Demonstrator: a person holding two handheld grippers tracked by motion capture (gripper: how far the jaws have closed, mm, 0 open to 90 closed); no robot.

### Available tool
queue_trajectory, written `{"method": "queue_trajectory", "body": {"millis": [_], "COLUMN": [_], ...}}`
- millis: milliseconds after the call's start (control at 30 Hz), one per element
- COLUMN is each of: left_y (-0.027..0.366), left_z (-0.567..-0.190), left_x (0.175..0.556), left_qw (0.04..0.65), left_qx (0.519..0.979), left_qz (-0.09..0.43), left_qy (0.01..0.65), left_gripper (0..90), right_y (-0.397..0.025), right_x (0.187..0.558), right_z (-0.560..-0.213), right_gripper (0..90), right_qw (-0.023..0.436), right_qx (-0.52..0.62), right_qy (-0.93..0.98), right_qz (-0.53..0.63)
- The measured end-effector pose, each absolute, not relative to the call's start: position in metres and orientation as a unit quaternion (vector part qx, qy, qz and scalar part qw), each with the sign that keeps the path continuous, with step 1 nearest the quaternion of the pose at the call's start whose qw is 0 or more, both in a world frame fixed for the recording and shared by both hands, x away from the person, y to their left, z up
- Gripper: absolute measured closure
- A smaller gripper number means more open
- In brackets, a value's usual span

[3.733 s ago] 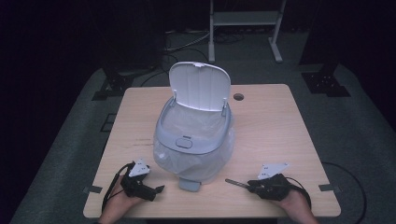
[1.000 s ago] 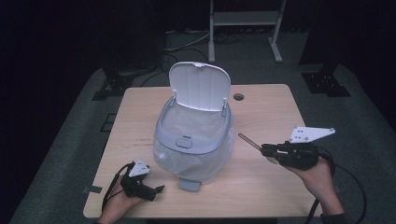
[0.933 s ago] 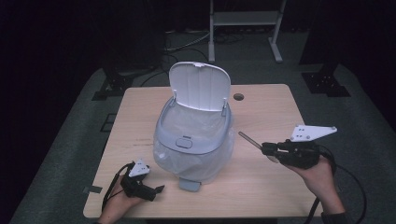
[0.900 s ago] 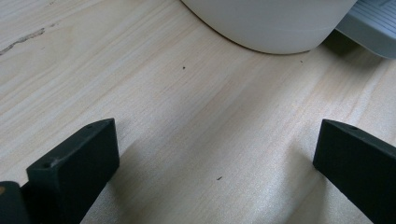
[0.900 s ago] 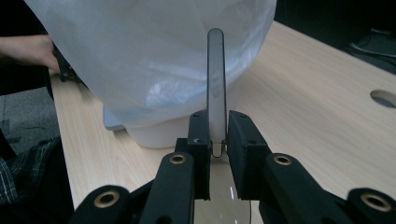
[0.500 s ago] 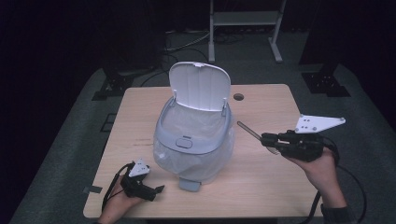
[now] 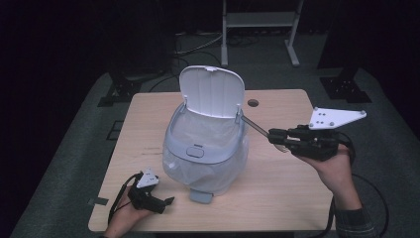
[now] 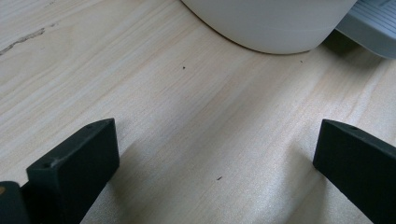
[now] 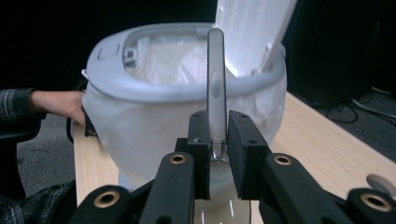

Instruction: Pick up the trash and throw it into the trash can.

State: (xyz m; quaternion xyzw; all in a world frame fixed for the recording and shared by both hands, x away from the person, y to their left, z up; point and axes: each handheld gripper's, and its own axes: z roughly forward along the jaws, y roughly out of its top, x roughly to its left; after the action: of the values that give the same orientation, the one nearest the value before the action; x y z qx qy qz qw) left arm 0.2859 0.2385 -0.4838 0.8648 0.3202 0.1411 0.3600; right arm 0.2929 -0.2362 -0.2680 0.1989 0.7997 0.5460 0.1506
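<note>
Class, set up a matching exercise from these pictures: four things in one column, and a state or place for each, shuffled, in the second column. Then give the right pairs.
Things
1. bin lid
2. left gripper
3. right gripper
4. spoon

States or places
A. open, low over the table near its front left corner
B. pinched between two black jaws, its handle pointing at the bin
C. raised upright at the back of the bin
D. shut, held in the air to the right of the bin

Pairs: 1-C, 2-A, 3-D, 4-B
</note>
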Motion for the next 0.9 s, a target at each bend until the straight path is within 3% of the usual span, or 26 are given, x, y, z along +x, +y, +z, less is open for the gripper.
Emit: {"method": "queue_trajectory", "body": {"millis": [900], "left_y": [0.239], "left_z": [-0.484], "left_x": [0.286], "left_qw": [0.360], "left_qx": [0.865], "left_qz": [0.141], "left_qy": [0.320], "left_gripper": [0.0], "right_y": [-0.169], "right_x": [0.322], "right_z": [-0.221], "right_gripper": [78.8], "right_qw": [0.127], "right_qx": [0.149], "right_qy": [0.795], "right_qz": [0.574]}}
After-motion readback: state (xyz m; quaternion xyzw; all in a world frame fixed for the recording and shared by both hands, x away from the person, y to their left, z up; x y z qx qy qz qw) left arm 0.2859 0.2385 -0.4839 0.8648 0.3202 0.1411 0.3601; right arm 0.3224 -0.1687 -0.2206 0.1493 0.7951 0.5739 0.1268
